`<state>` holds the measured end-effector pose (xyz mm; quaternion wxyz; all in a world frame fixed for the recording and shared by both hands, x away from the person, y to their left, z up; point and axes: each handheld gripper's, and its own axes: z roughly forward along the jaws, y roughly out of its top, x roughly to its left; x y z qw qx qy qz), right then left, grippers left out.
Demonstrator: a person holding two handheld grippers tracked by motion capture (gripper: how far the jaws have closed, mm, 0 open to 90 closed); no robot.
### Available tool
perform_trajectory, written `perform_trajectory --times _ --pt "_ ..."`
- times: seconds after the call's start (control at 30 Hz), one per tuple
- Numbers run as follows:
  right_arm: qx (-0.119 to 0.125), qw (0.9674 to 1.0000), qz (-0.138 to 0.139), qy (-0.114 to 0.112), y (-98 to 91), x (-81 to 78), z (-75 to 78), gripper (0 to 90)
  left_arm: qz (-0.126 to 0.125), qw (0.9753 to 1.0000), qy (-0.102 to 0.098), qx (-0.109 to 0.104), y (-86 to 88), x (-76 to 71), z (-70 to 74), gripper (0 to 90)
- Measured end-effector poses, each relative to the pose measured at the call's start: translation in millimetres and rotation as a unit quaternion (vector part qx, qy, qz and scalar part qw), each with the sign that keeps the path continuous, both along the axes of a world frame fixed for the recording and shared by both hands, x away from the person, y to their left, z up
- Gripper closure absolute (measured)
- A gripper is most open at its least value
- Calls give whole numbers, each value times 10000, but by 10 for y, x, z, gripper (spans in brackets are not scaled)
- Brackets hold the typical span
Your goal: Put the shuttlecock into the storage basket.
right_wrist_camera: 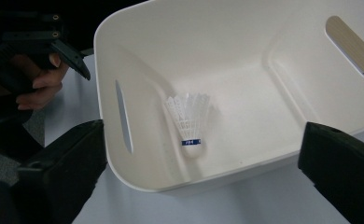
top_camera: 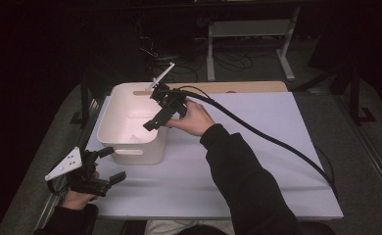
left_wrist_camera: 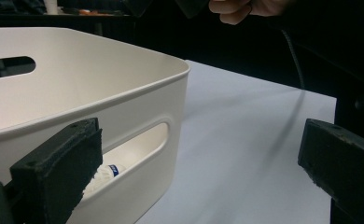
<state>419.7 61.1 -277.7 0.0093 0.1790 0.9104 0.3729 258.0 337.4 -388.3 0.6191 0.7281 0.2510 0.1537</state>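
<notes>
A: Two pairs of tongs, both spread wide. Nearest, left tongs [top_camera: 111,165] parked low on the white counter [top_camera: 257,161] by the slotted handle of the white plastic bin [top_camera: 135,152], pinching nothing — probably waiting clear.

B: Farther on, right tongs [top_camera: 160,117] poised over the bin, jaws apart, empty. White feathered shuttlecock with blue band [right_wrist_camera: 188,122] lying inside on the bin floor, cork toward the near wall — seemingly dropped there for containment.
</notes>
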Motion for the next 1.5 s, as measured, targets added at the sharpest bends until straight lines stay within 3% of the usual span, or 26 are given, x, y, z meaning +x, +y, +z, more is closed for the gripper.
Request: perform_trajectory --times 0.57,0.83,1.03,1.5 --pt "111 9996 -4 -258 -135 -138 95 0 17 10000 -9 0 1 2 0 0" --pt "355 9985 -342 -228 -507 -83 32 0 40 10000 8 -4 -3 9 -1 0" --pt "403 9976 -526 -225 -739 -81 6 0 51 10000 6 -7 -3 10 -1 0" --pt "550 9951 -800 -208 -1094 -107 -68 0 60 10000 9 -19 -5 15 -2 0"
